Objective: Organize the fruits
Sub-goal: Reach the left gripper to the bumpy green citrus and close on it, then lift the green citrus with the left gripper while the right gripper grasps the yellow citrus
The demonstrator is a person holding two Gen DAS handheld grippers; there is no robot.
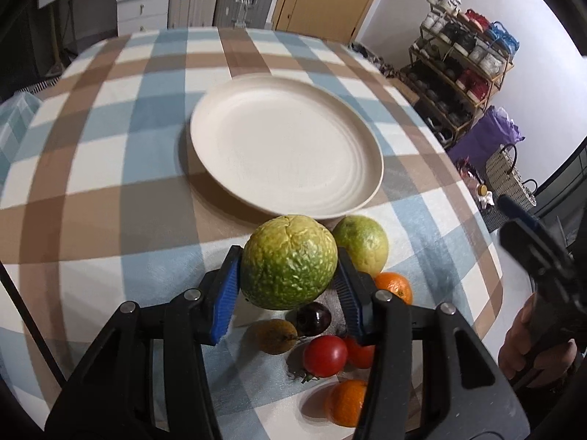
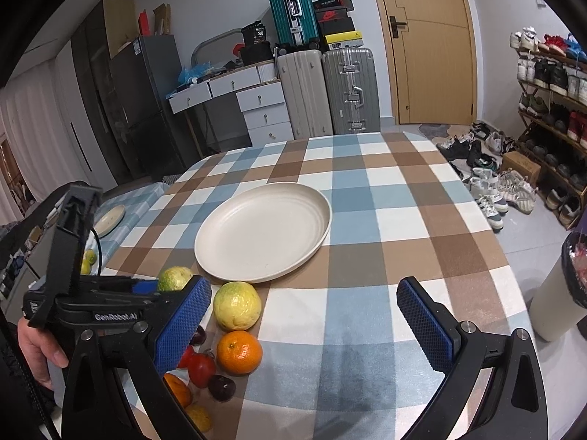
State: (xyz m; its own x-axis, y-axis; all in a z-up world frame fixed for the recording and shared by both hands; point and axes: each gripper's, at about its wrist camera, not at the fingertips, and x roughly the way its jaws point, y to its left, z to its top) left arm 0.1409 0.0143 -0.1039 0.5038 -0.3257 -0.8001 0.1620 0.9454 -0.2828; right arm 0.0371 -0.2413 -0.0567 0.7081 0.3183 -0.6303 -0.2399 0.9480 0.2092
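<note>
My left gripper (image 1: 288, 256) is shut on a bumpy green fruit (image 1: 290, 275), lifted just above the checked tablecloth; the same fruit (image 2: 174, 278) peeks out in the right wrist view. Under and beside it lie a yellow-green fruit (image 1: 361, 244) (image 2: 237, 306), an orange (image 1: 396, 286) (image 2: 239, 352), a red tomato (image 1: 324, 355) (image 2: 201, 368), a dark plum (image 1: 313, 318) (image 2: 222, 387) and a brown kiwi-like fruit (image 1: 275, 335). A cream plate (image 1: 286, 146) (image 2: 264, 231) sits bare just beyond them. My right gripper (image 2: 304, 289) stands open over the cloth, nothing between its pads.
A second orange (image 1: 346, 407) lies near the table's front edge. A small plate (image 2: 110, 220) rests on a low side surface to the left. A white bin (image 2: 561, 293), shoes and a shoe rack (image 2: 550, 110) stand right of the table.
</note>
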